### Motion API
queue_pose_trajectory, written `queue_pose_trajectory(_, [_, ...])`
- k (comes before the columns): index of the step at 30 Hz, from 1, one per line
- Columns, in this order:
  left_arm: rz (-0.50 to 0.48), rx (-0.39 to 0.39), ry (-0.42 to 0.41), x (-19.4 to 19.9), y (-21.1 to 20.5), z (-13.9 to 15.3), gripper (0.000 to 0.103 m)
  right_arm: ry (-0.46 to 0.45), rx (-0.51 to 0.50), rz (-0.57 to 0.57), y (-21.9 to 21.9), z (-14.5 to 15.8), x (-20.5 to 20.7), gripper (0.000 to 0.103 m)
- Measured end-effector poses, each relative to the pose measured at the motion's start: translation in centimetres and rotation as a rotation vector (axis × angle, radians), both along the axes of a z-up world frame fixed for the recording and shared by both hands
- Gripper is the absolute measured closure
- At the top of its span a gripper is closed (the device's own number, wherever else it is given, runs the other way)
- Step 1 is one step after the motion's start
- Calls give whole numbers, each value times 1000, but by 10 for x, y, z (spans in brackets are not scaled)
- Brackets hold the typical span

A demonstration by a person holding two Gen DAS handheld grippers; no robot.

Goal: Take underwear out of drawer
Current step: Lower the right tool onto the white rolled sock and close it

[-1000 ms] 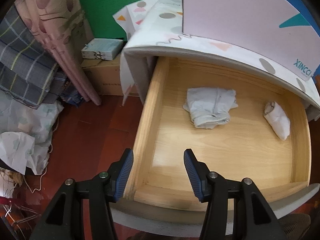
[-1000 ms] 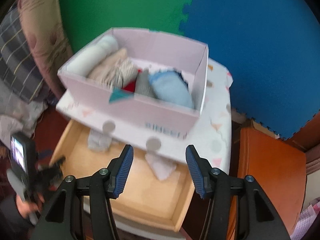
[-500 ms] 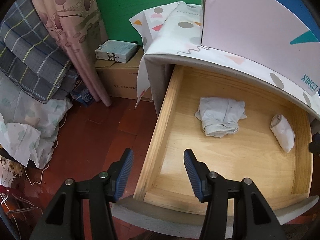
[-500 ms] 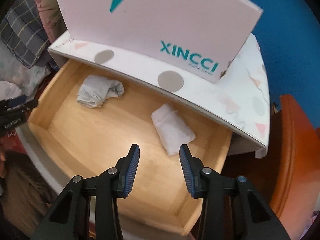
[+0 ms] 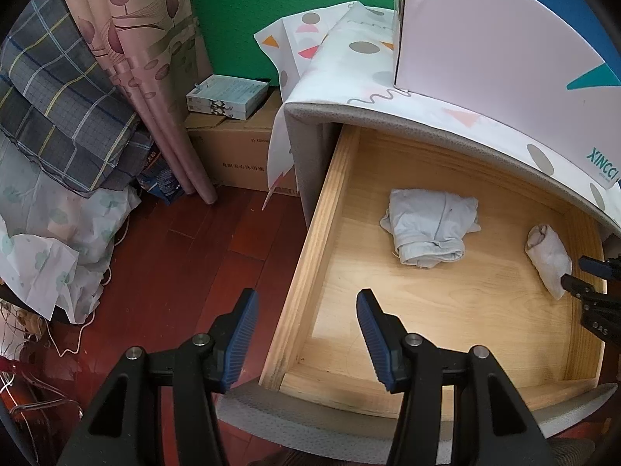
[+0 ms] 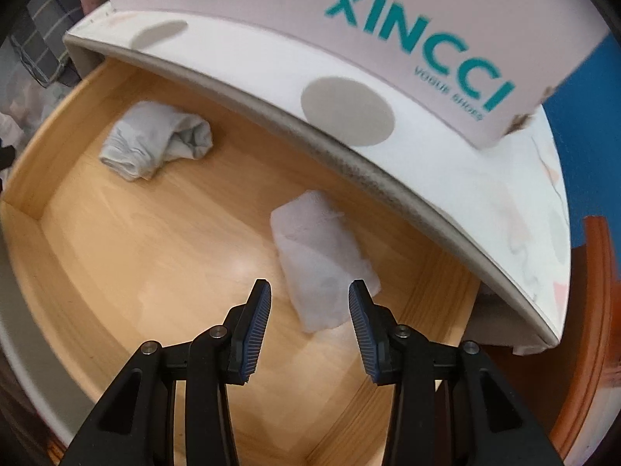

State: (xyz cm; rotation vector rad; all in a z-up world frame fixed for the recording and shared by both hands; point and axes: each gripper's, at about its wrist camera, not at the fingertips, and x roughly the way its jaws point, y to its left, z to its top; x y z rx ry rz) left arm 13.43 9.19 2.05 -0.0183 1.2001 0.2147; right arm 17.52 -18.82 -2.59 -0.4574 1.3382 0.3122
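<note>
Right claw [image 6: 308,303] open, straddling the white rolled underwear [image 6: 322,264], pads not touching. Soft, light, compressible; pinch mid-roll. Left claw [image 5: 306,310] open, empty.

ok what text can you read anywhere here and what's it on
"XINCCI": teal print on the pink shoe box on top of the cabinet.
"vogue shoes": small line under it, slightly blurred.
Cardboard carton on the floor: dark printed lines, too small to read.
Small box on the carton: print unreadable.
</note>
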Motion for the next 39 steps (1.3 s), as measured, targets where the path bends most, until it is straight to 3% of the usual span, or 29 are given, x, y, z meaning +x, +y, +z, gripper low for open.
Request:
queue_pose_trajectory(21, [-9, -10, 7, 1, -1, -3, 49, -42, -90, 82, 9, -35, 19, 61])
queue_pose_trajectory(39, [-16, -7, 11, 1, -4, -4, 49, -42, -57, 74, -3, -45, 49, 60])
